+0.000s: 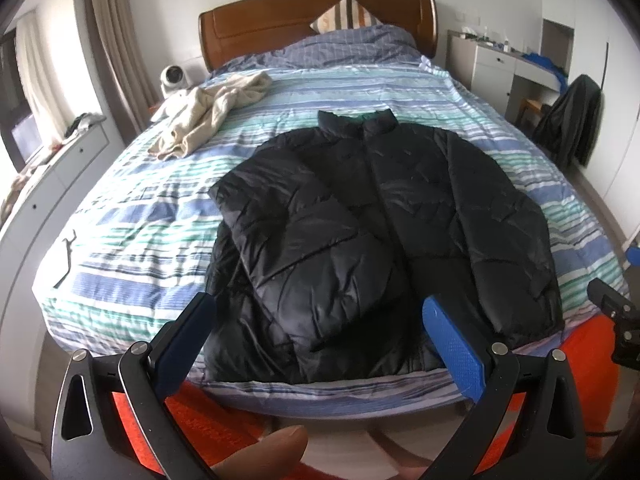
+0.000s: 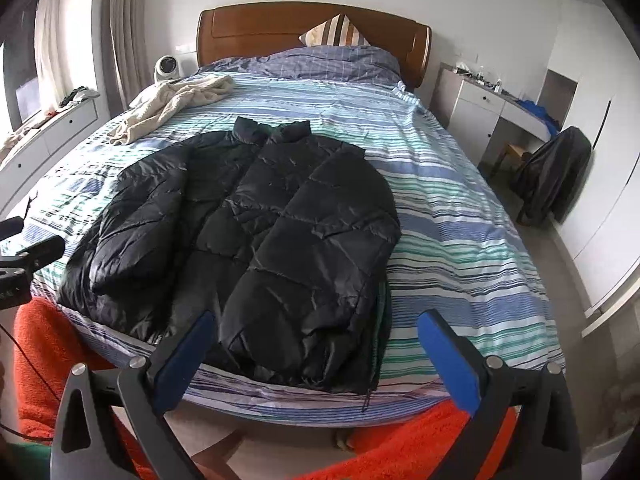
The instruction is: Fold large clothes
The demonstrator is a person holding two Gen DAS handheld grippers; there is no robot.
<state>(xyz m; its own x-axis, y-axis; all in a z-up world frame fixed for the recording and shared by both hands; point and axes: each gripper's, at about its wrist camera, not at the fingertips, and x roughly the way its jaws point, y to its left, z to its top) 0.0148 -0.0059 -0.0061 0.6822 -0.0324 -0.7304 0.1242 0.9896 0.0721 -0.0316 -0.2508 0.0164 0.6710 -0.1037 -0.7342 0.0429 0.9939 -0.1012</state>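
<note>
striped pillow (image 1: 347,12), white fan (image 1: 173,77)

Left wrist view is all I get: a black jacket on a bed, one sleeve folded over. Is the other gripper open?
Observer: Yes, the right gripper is open and empty, hovering at the jacket hem.
Operator: Anything hanging off that hem?
Observer: A zip pull dangles over the bed edge.
Operator: Does any lining show?
Observer: A green strip peeks out along the jacket's side.
</note>
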